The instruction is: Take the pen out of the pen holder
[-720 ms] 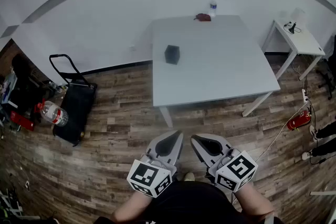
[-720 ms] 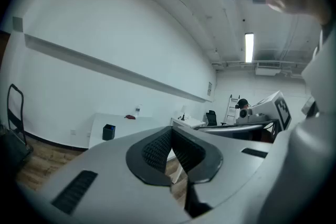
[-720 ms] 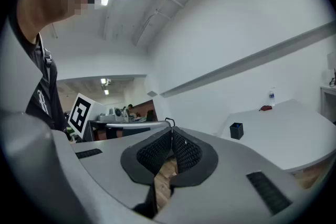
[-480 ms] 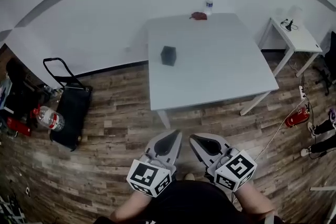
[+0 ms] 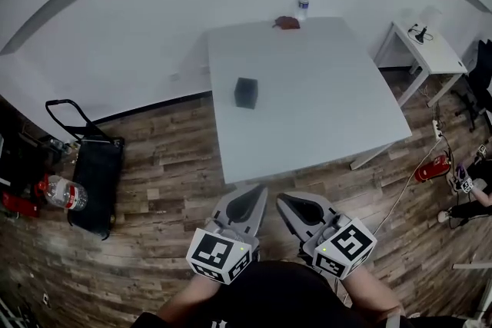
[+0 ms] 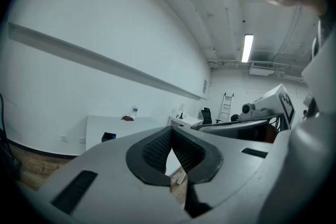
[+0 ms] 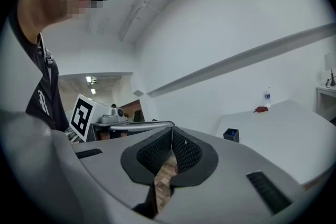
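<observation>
A small dark square pen holder (image 5: 246,92) stands on the left part of a white table (image 5: 323,111); it also shows far off as the pen holder (image 6: 108,137) in the left gripper view and the pen holder (image 7: 231,135) in the right gripper view. No pen can be made out at this distance. My left gripper (image 5: 258,191) and right gripper (image 5: 281,200) are held side by side close to the person's body, over the wood floor, short of the table's near edge. Both have their jaws closed with nothing between them.
A red object (image 5: 287,22) and a water bottle (image 5: 303,5) sit at the table's far edge. A small white side table (image 5: 427,51) stands at right, a black trolley (image 5: 92,169) and a large bottle (image 5: 63,192) on the floor at left, and a red object with a cable (image 5: 429,170) at right.
The view has shifted: the table and pen holder sit nearer and lower in the picture, and the floor items at left have slid further left. The grippers keep their place, both still shut.
</observation>
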Demonstrator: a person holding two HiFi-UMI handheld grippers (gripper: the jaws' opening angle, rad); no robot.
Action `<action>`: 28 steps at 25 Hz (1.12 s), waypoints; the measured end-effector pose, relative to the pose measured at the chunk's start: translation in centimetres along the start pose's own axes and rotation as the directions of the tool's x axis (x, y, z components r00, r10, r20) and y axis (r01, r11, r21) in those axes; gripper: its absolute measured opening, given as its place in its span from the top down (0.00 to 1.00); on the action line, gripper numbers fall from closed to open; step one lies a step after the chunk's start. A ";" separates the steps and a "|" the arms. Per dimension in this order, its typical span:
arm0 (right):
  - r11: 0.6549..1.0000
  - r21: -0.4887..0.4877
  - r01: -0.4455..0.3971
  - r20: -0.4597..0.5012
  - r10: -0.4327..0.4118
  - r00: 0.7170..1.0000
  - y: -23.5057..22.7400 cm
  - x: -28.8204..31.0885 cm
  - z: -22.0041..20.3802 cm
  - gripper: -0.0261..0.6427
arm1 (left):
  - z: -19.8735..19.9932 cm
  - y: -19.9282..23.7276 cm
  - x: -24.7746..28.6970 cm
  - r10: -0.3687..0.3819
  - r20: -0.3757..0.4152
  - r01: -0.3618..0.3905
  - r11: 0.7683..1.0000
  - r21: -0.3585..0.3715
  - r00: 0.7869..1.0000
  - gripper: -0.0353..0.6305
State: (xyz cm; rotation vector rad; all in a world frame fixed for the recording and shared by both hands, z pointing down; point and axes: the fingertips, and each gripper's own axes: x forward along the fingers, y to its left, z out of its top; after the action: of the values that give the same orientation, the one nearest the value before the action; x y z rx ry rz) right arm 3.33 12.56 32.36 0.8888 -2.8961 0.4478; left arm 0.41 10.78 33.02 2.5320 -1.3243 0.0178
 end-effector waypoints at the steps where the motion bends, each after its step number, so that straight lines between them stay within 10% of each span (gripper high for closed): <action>1: 1.000 0.001 0.008 0.000 -0.008 1.000 -0.3 0.9 0.3 0.94 | 0.2 0.9 0.5 -0.009 -0.005 0.009 1.000 0.001 1.000 0.94; 17: 0.992 0.033 0.122 -0.010 -0.122 0.993 -5.4 8.8 2.1 0.94 | 0.4 11.7 7.1 -0.049 -0.065 0.054 0.995 0.080 0.997 0.94; 28: 0.994 0.098 0.057 -0.015 -0.056 0.998 -13.1 13.7 3.5 0.94 | -1.6 17.0 16.5 -0.019 -0.081 0.040 0.964 0.263 0.996 0.94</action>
State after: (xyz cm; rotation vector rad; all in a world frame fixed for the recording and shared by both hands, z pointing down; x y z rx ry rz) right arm -0.69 -6.14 34.56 0.9753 -2.8514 0.5939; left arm -3.56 -11.22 40.95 2.7371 -1.3314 0.3045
